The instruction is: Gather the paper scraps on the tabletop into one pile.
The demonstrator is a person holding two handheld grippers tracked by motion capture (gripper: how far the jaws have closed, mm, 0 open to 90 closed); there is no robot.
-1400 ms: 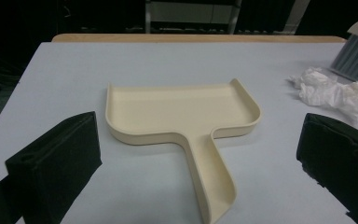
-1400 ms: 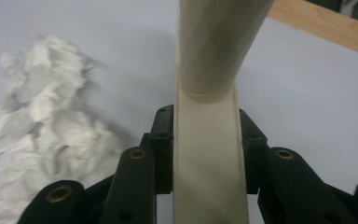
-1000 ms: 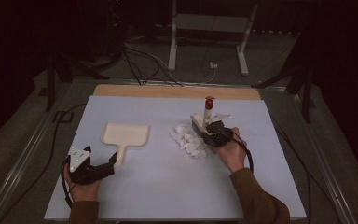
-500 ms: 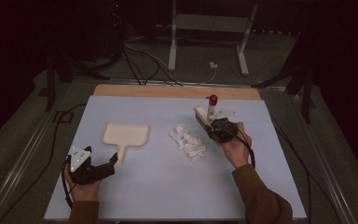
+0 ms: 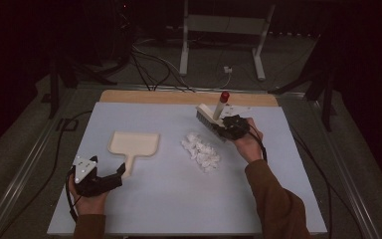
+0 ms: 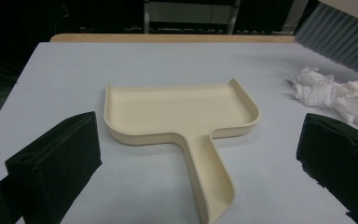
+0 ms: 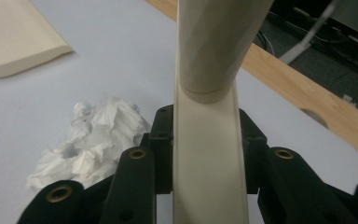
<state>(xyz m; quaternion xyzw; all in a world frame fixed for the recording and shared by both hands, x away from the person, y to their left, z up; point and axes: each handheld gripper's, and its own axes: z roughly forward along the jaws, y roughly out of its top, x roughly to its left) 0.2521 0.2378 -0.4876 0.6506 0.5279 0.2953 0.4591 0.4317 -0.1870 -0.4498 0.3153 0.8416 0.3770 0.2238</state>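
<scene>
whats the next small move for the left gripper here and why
Probably ease the left gripper forward and close on the dustpan handle: its jaws stand open with the handle between them, untouched, while the right gripper already holds the brush beside the crumpled paper.

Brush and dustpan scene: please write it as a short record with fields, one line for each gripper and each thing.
left gripper: open, jaws on either side of the dustpan handle, not touching it
right gripper: shut on the brush handle
brush: lifted, bristles toward the paper
dustpan: cream, flat on the table, nothing inside
crumpled paper: white pile between dustpan and brush
table: pale blue top
</scene>
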